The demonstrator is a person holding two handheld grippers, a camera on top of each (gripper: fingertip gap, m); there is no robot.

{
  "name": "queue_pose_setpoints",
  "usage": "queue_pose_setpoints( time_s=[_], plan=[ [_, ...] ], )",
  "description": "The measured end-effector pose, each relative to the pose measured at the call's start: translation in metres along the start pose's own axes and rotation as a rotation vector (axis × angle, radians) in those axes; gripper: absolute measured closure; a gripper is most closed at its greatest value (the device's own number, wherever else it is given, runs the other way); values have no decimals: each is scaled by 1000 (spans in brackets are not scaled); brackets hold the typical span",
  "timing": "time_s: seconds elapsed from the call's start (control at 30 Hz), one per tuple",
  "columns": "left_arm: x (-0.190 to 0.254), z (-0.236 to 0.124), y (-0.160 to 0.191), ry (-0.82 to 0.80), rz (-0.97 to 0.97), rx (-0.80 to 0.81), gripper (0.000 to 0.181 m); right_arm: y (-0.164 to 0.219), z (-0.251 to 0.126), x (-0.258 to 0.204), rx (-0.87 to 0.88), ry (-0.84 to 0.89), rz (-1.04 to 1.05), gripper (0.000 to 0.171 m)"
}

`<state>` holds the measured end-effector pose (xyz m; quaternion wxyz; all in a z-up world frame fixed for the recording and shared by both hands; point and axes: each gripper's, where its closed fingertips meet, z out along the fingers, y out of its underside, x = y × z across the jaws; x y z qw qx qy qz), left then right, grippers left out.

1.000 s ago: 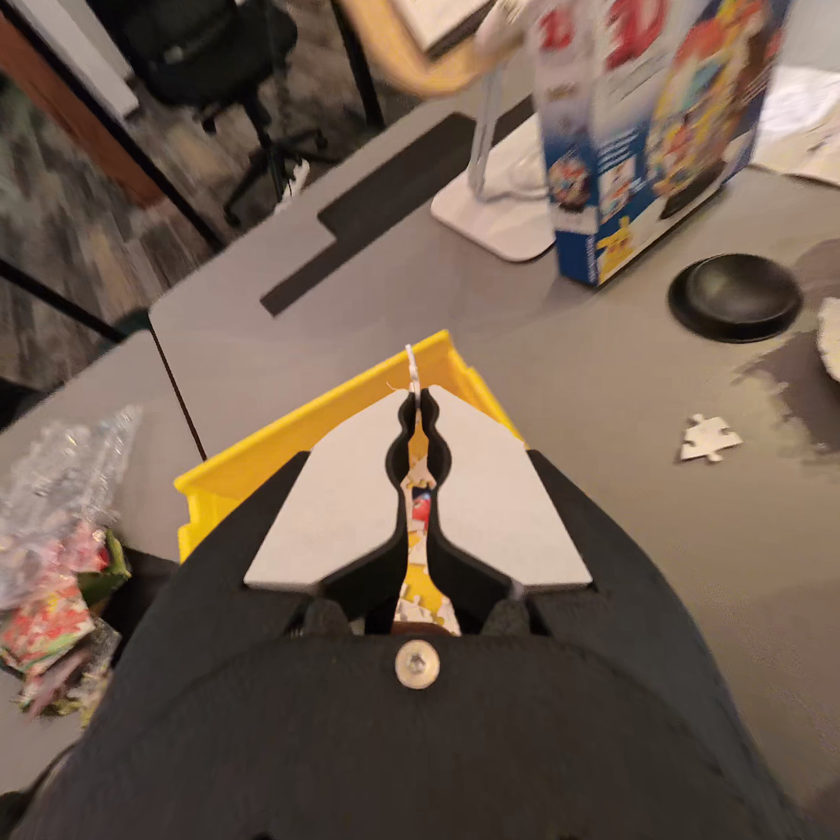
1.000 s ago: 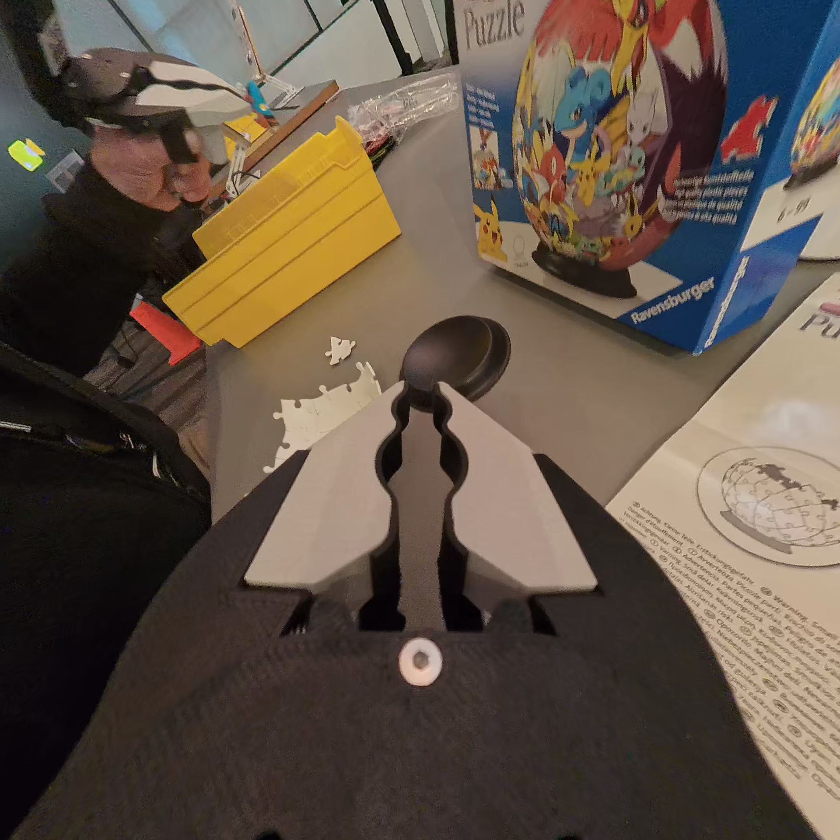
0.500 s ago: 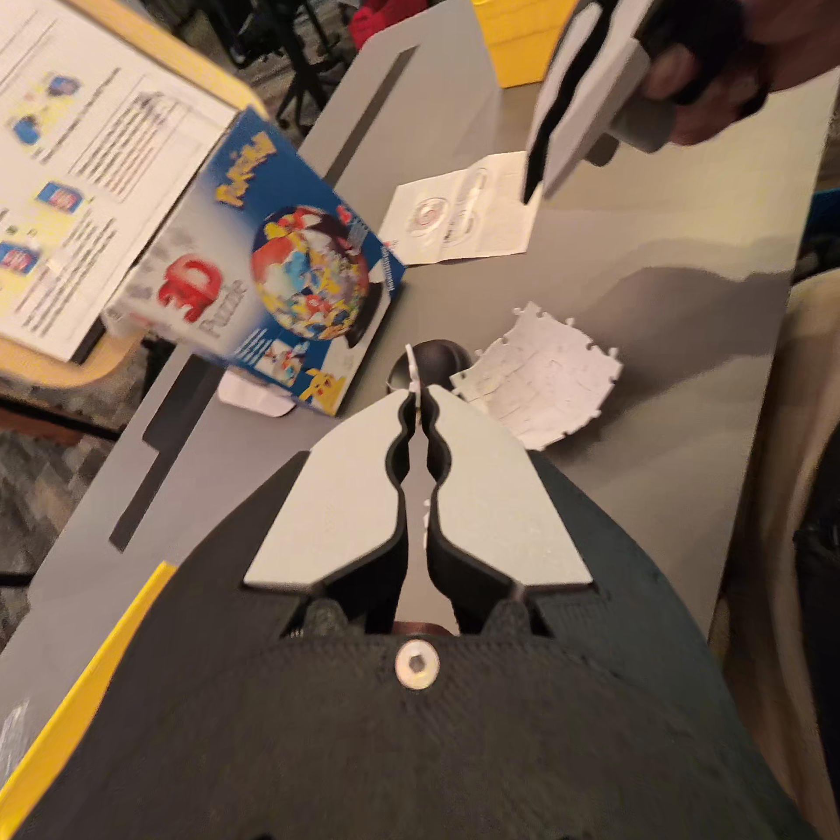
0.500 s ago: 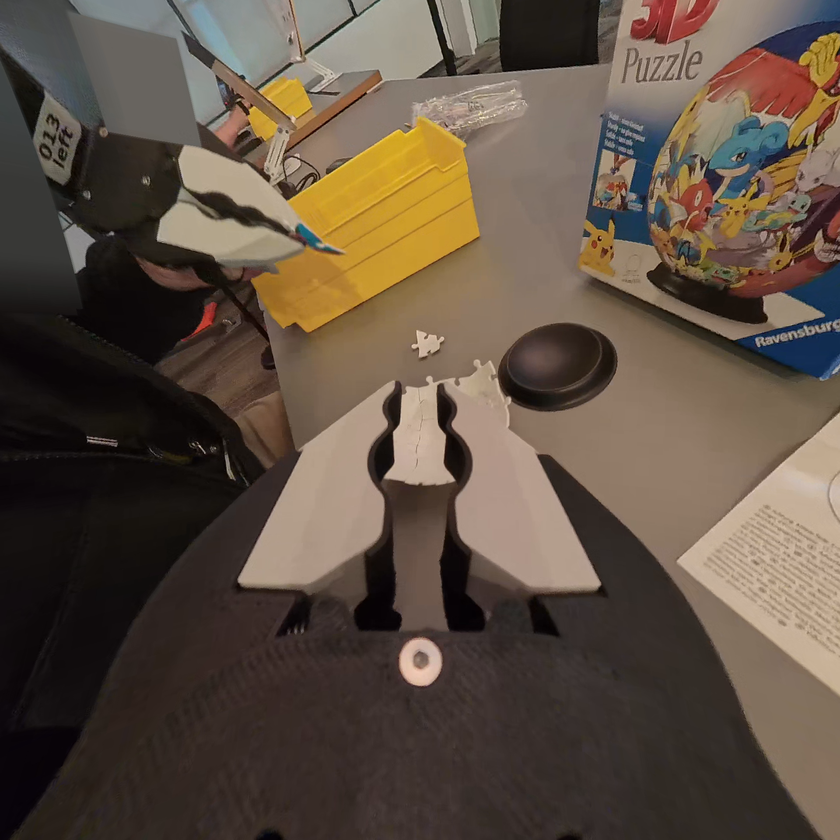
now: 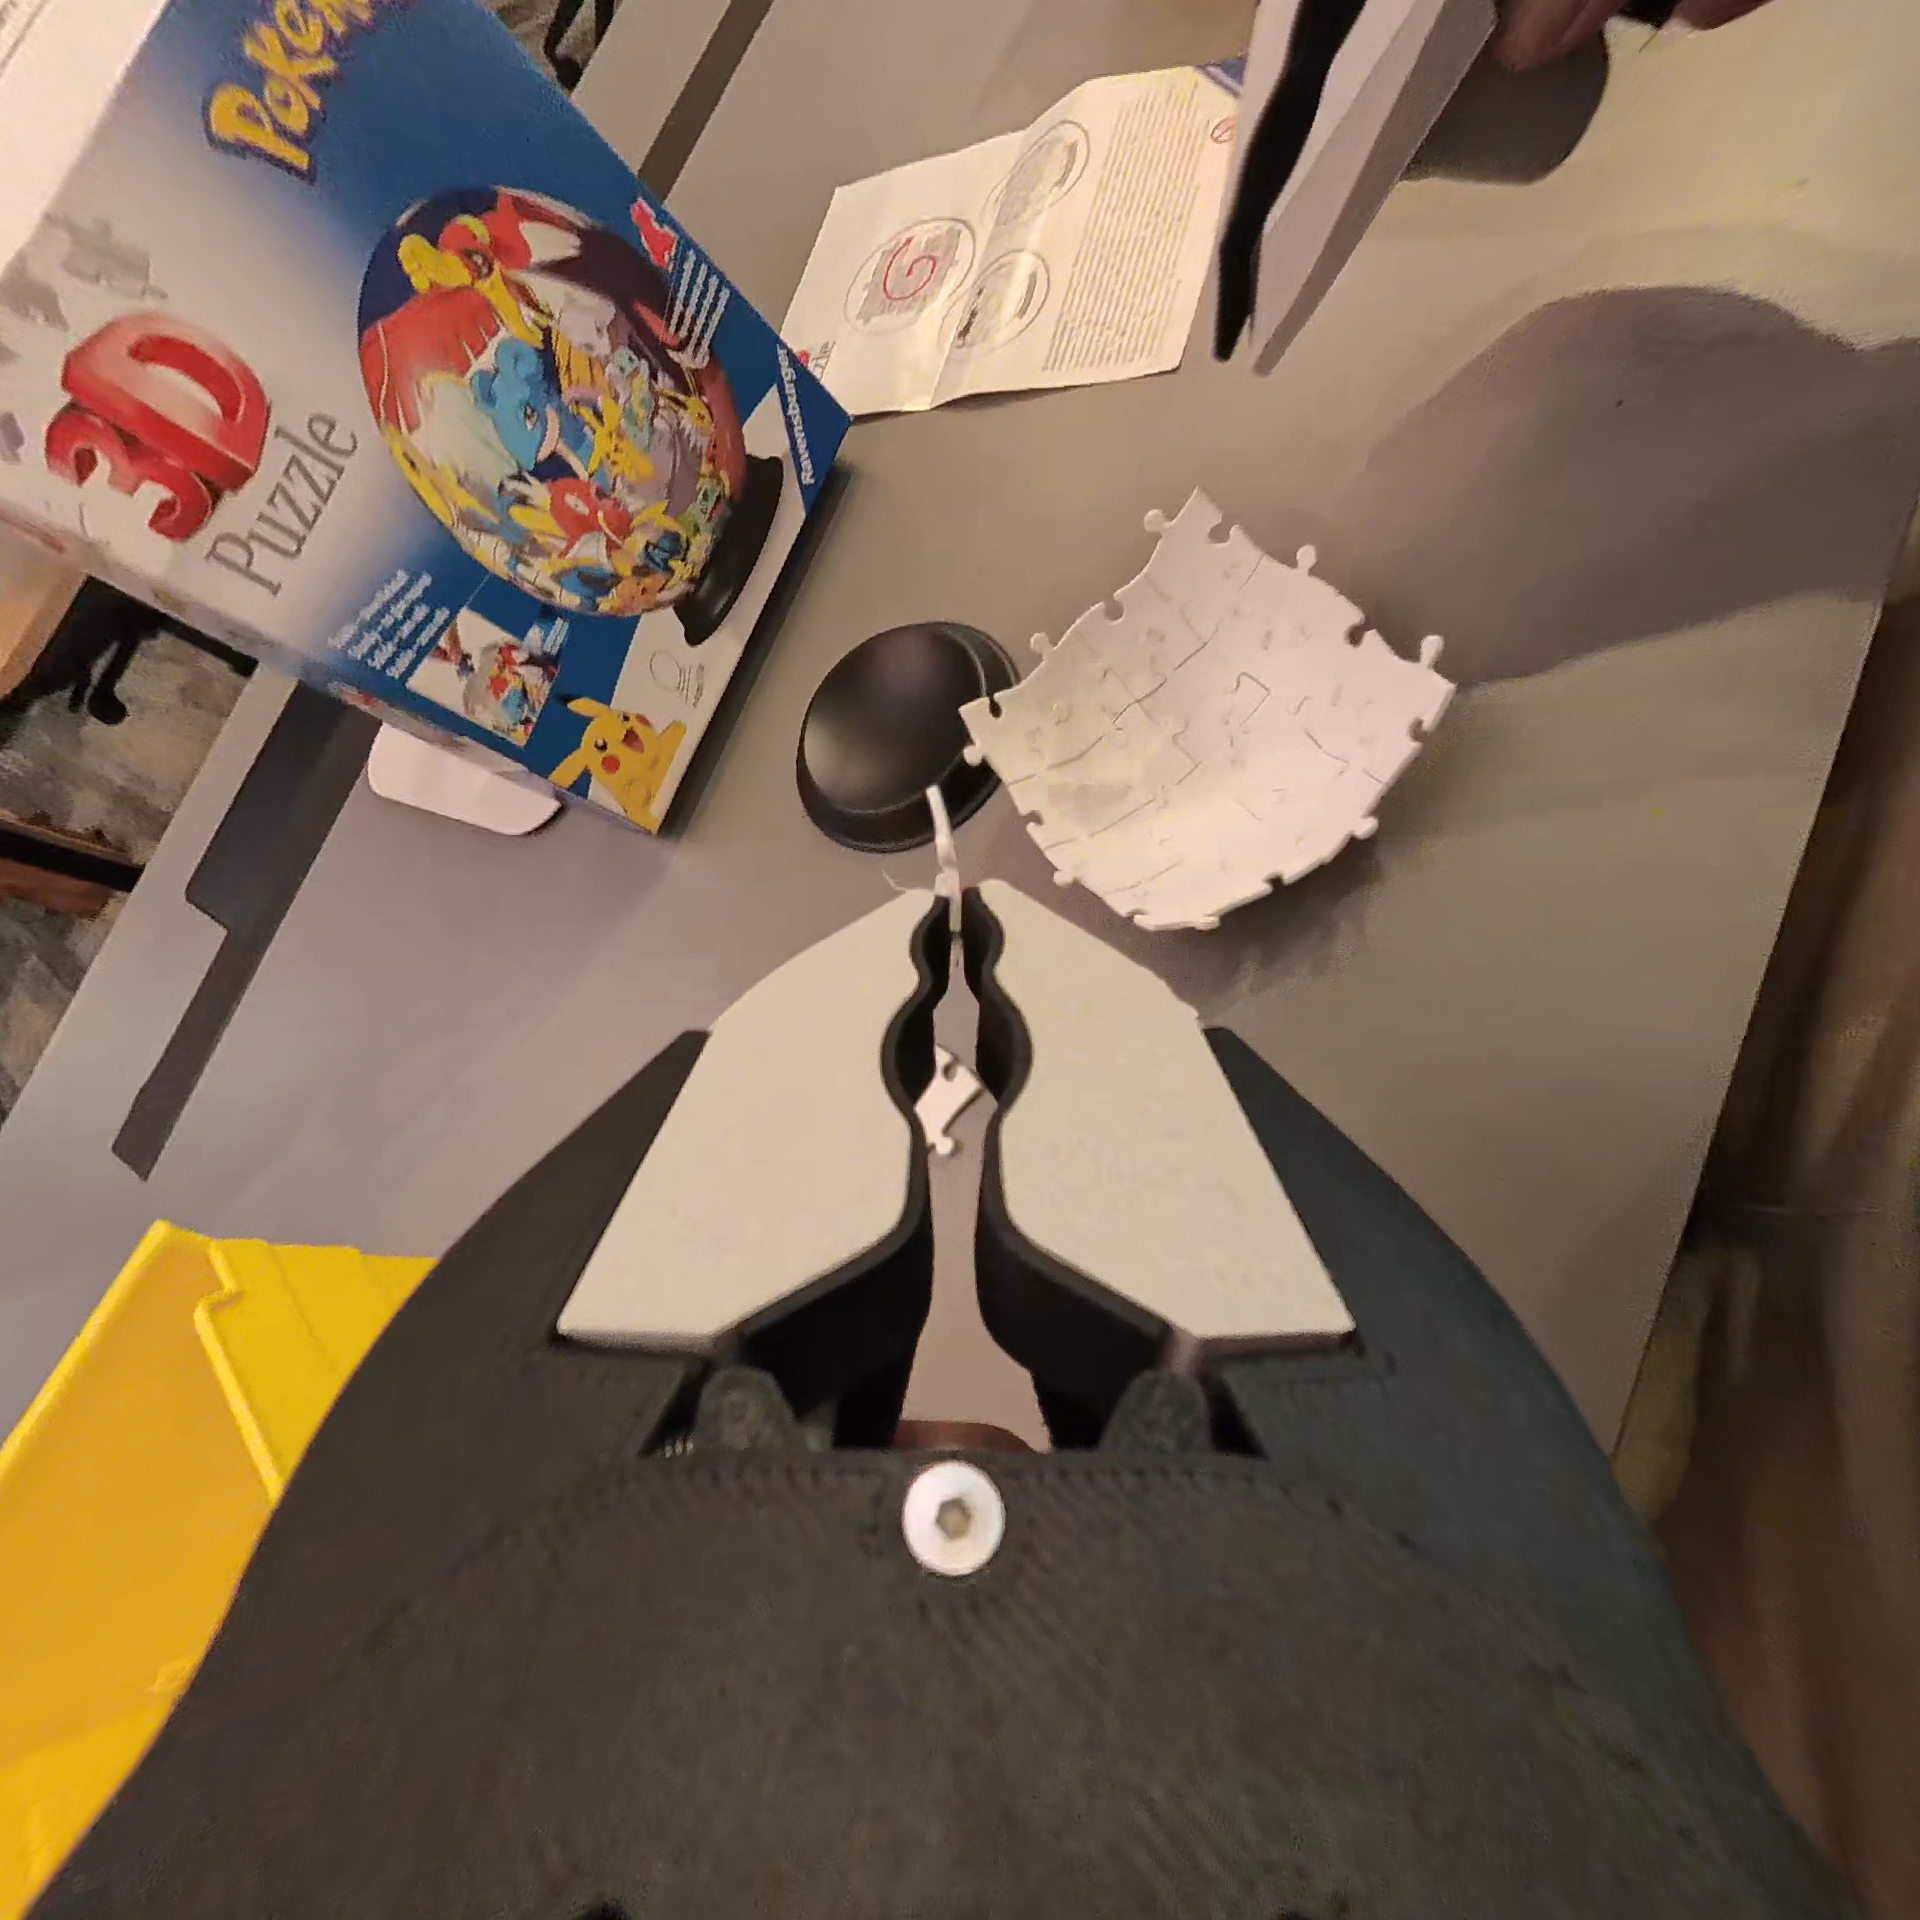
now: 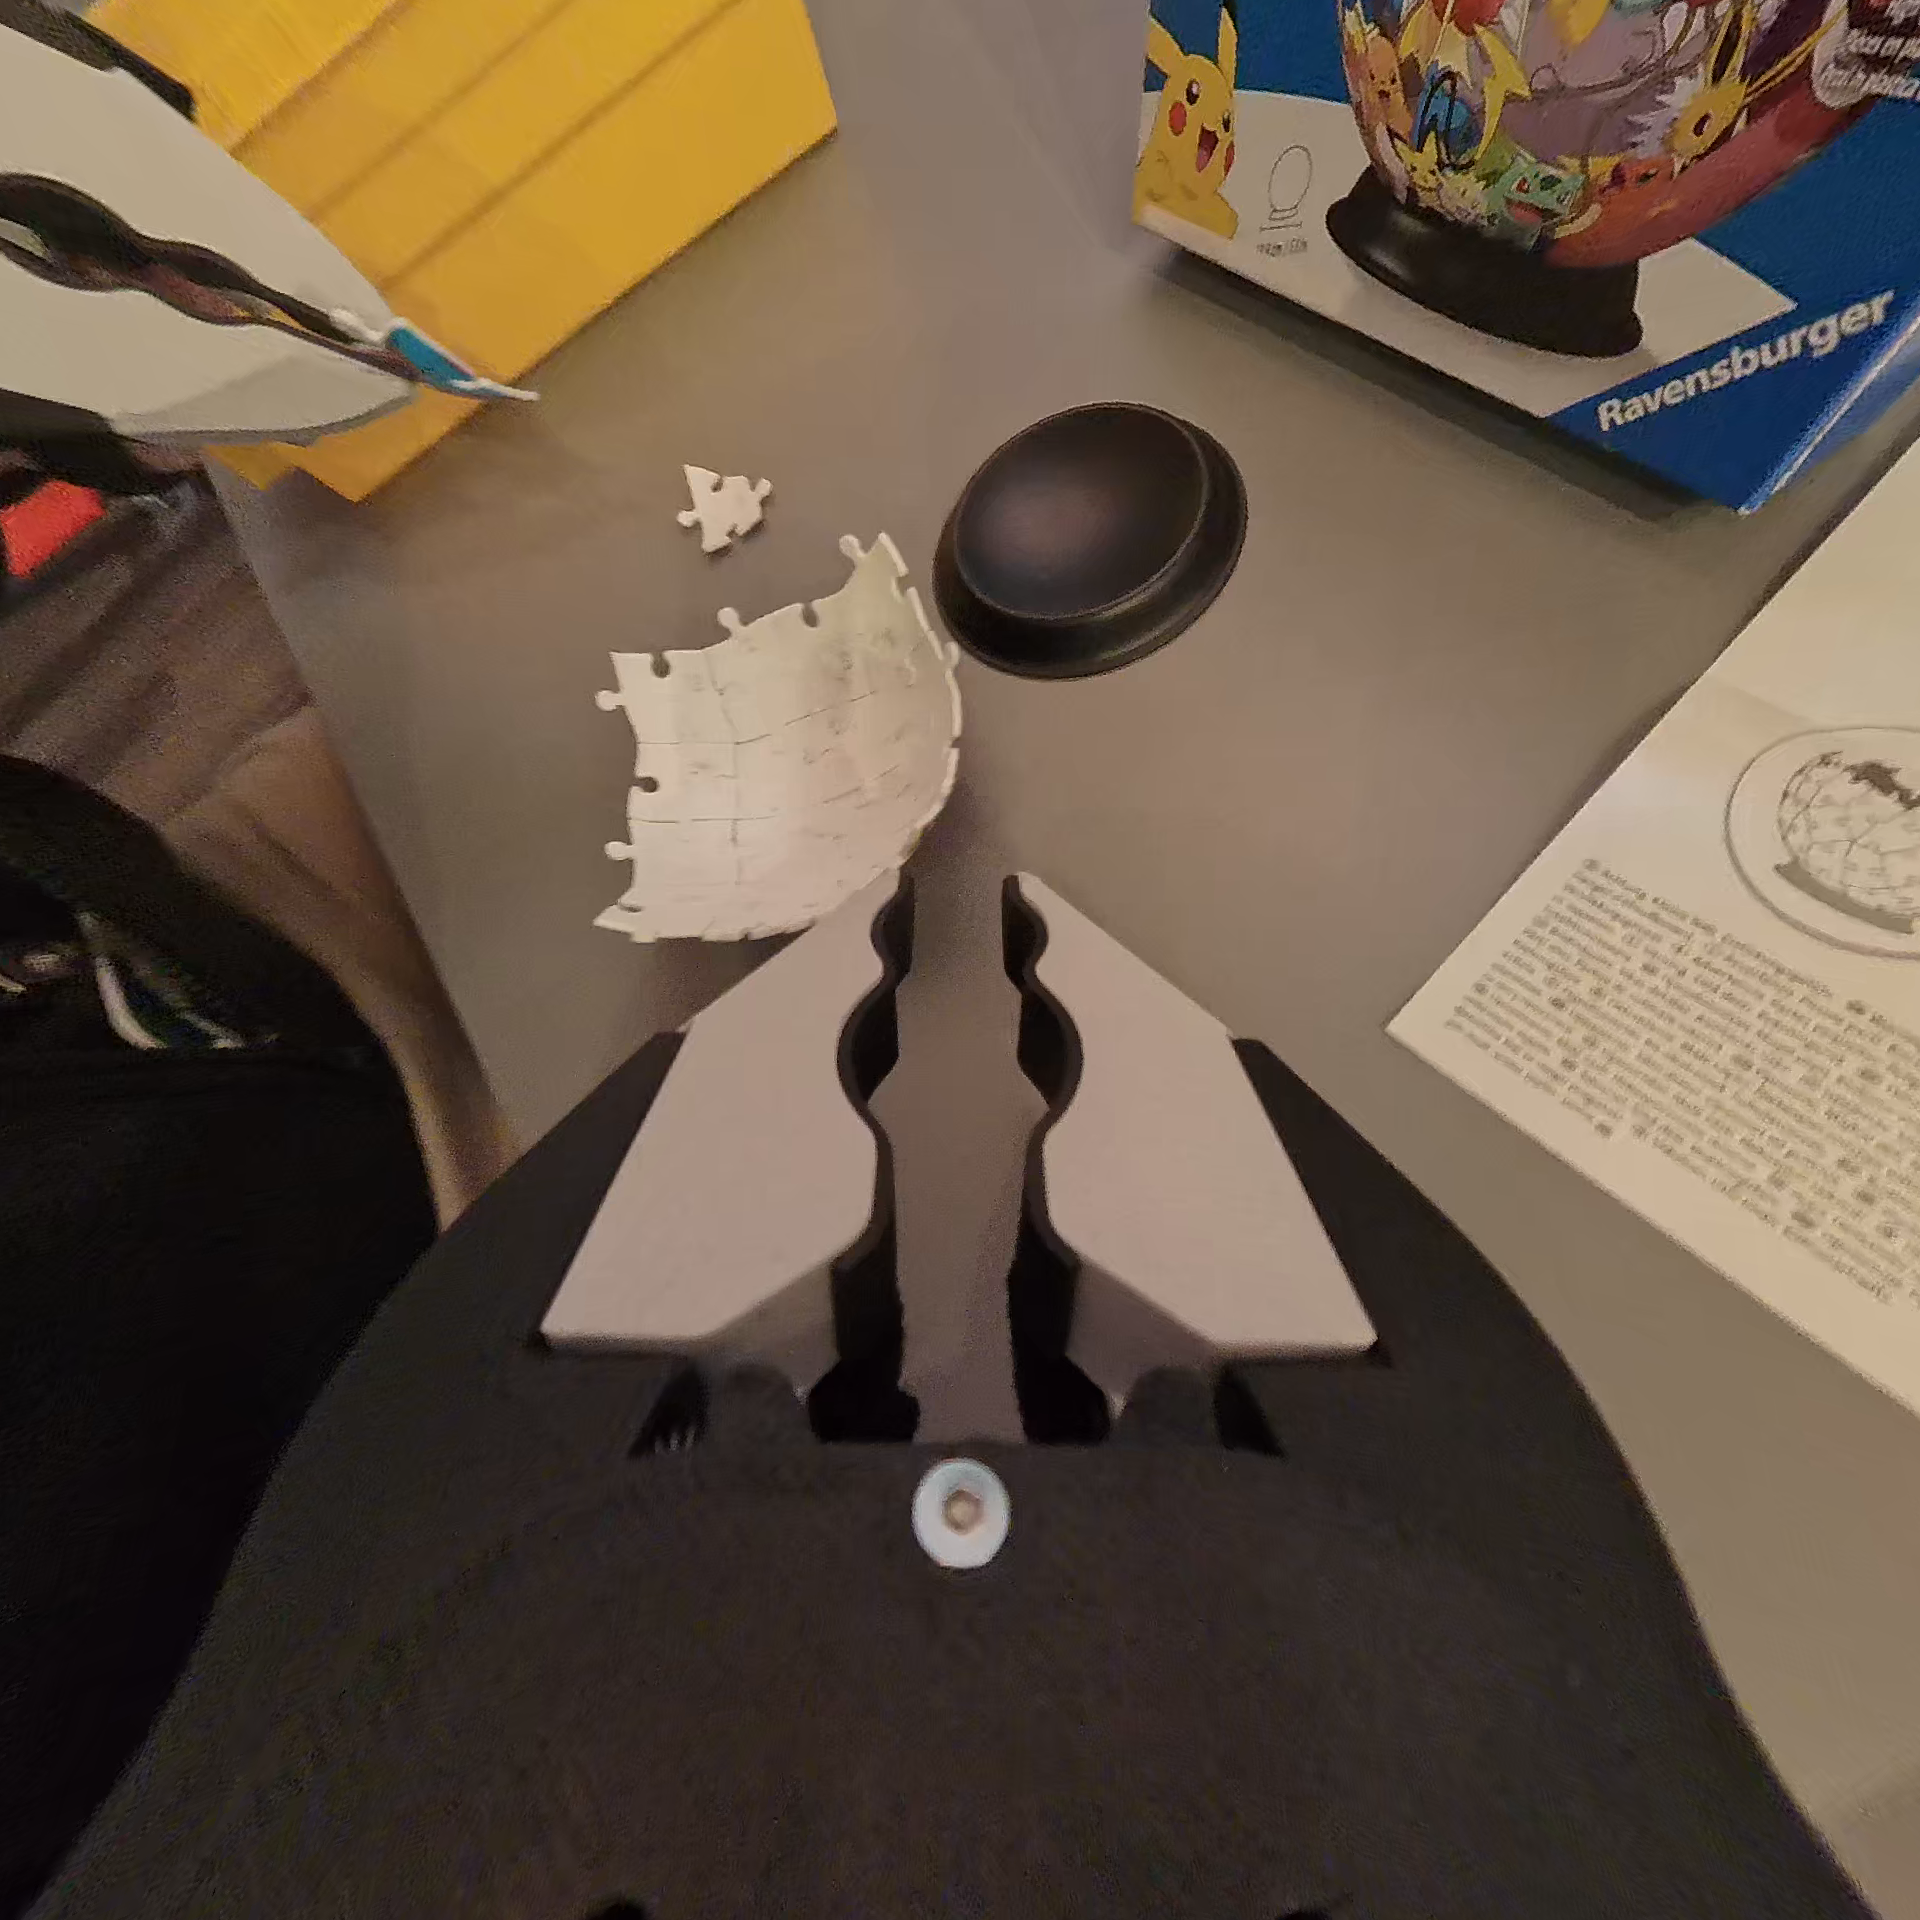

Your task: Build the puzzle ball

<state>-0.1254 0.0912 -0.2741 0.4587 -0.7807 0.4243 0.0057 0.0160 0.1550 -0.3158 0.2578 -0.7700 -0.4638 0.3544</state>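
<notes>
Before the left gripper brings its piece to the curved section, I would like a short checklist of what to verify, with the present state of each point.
1. Puzzle piece held in the left gripper: ok, pinched at the fingertips.
2. Right gripper free to steady the work: ok, jaws apart, nothing between them.
3. Assembled curved section reachable: ok, it lies white side up on the table, beside the black stand.
4. Loose piece out of the way: ok, apart from the section.
5. Which edge the held piece fits: cannot tell.
6. Section steadied against sliding: not ok, nothing holds it.
</notes>
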Motion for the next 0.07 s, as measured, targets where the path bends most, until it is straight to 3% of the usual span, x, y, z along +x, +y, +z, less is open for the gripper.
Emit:
queue_pose_setpoints(
  time_s=[0.03, 0.07],
  plan=[
    [1, 0, 2, 3, -9, -4, 179, -1, 5, 2, -10, 0, -19, 155],
    [3, 1, 4, 4, -12, -8, 179, -1, 10, 3, -31, -10, -30, 154]
  ],
)
